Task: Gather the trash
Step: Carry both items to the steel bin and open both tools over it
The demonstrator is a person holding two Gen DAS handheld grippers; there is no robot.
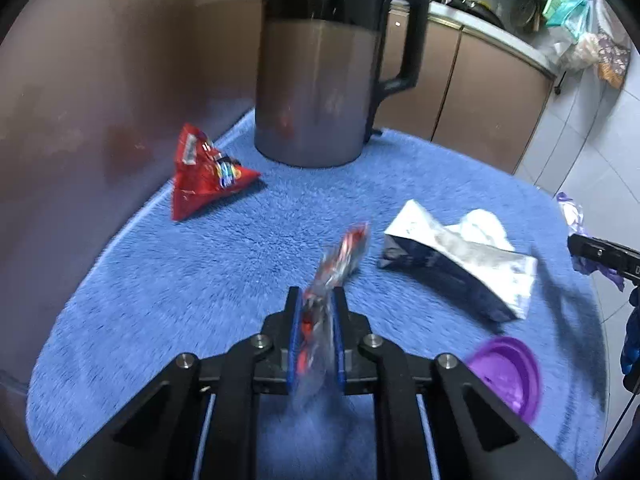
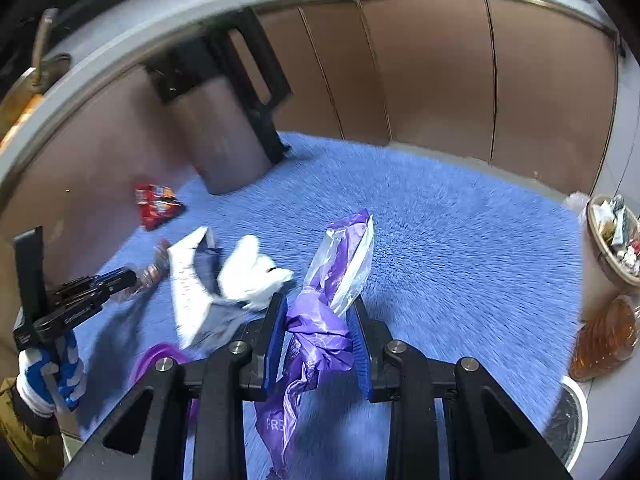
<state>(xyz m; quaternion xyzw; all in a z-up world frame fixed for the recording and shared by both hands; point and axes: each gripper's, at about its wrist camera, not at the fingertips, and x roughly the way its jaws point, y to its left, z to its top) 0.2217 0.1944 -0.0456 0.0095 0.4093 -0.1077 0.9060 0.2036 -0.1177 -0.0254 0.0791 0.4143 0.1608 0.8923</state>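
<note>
My left gripper (image 1: 316,300) clenches a clear red-printed wrapper (image 1: 340,256) above the middle of the blue rug (image 1: 200,272). My right gripper (image 2: 320,312) grasps a purple plastic bag (image 2: 320,332) over the rug's near edge.

Blue fluffy mat (image 1: 248,248): red wrapper (image 1: 204,176), jug (image 1: 316,92), silver packet (image 1: 460,256).

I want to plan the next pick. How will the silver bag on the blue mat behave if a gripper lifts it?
The silver bag looks crumpled and flattened, so probably light and floppy. Its foil surface is shiny, so it may slip between the pads. It likely will not roll on the fluffy mat.
</note>
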